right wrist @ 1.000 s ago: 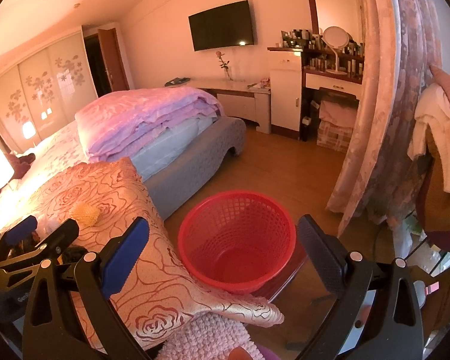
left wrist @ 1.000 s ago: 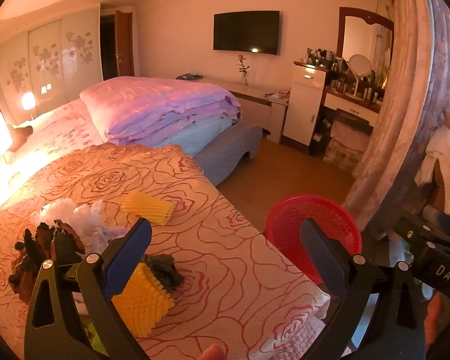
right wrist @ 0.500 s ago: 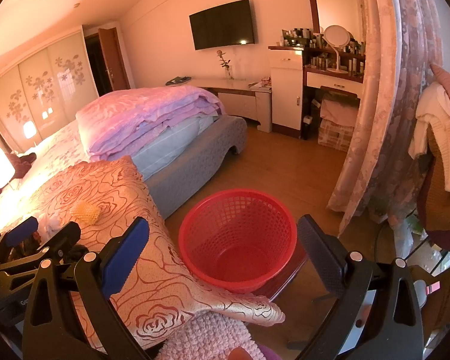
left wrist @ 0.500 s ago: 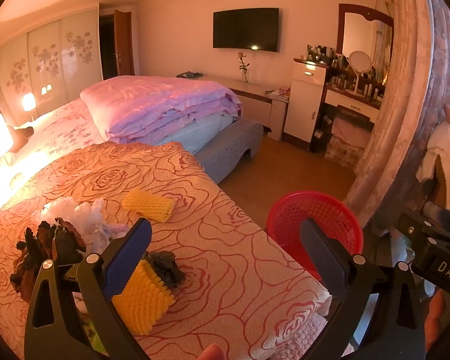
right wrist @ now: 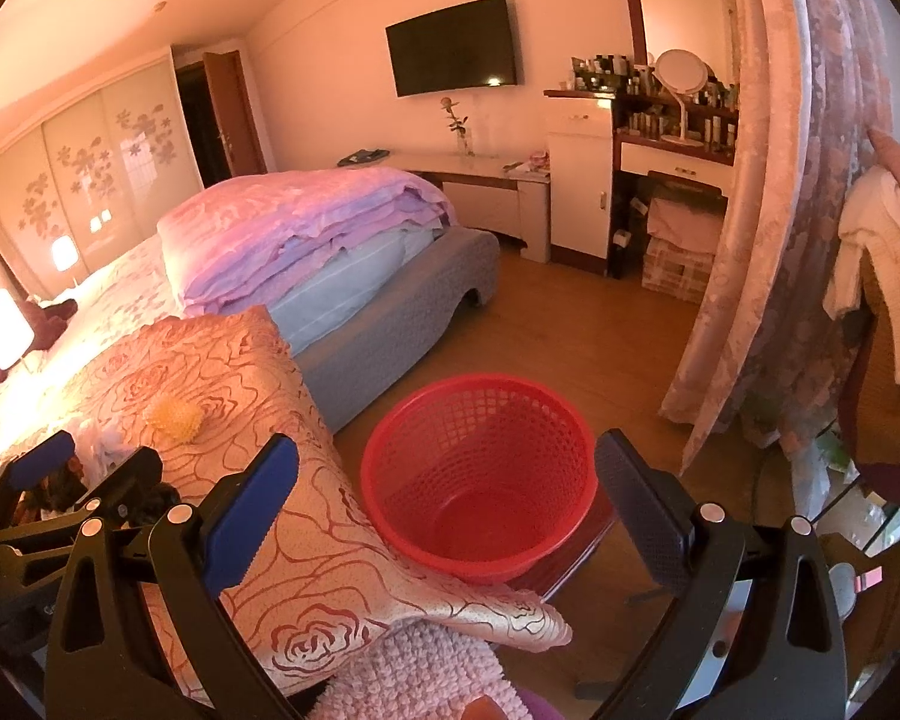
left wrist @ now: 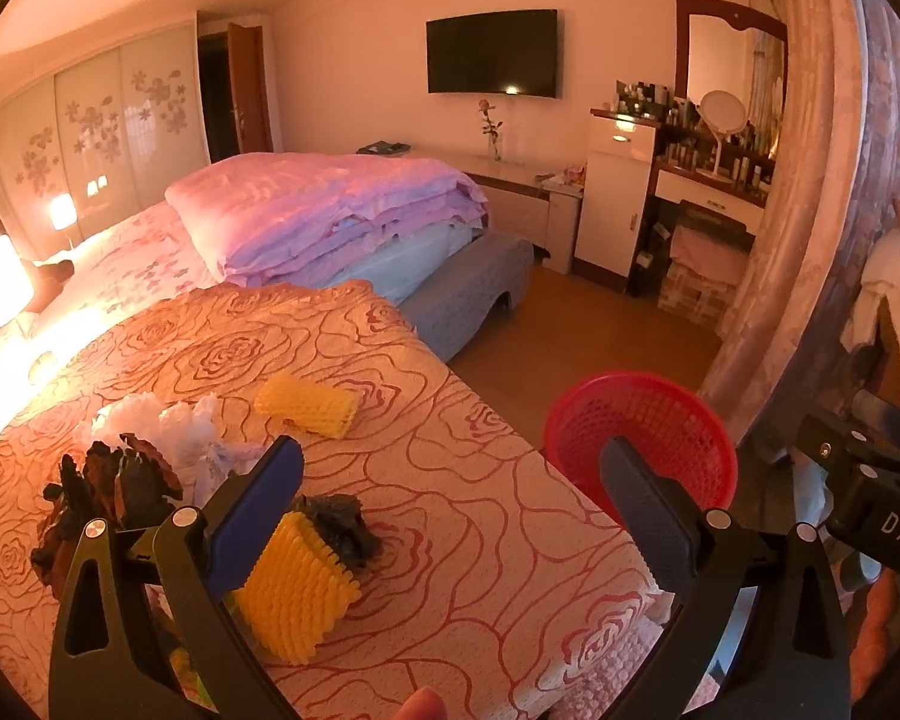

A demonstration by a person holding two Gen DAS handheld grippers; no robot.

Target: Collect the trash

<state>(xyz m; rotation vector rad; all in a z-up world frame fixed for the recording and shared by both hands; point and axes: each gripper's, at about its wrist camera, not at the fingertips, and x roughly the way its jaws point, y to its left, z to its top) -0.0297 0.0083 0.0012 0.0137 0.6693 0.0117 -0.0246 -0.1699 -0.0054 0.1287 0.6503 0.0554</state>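
Trash lies on the rose-patterned bedspread: a near yellow foam net, a dark crumpled scrap behind it, a second yellow foam net farther back, white crumpled paper and dark brown scraps at the left. My left gripper is open above the bed's near corner; its left finger overlaps the near foam net. A red mesh basket stands empty on the floor beside the bed. My right gripper hangs open over it, holding nothing.
Folded pink quilts lie on the bed behind the trash. A floral curtain hangs to the right of the basket. A dressing table and white cabinet stand at the far wall. Clothes pile up at the right edge.
The left gripper has drifted slightly back and up, so the near foam net and dark scrap show more fully. The right gripper has barely moved. Both stay open.
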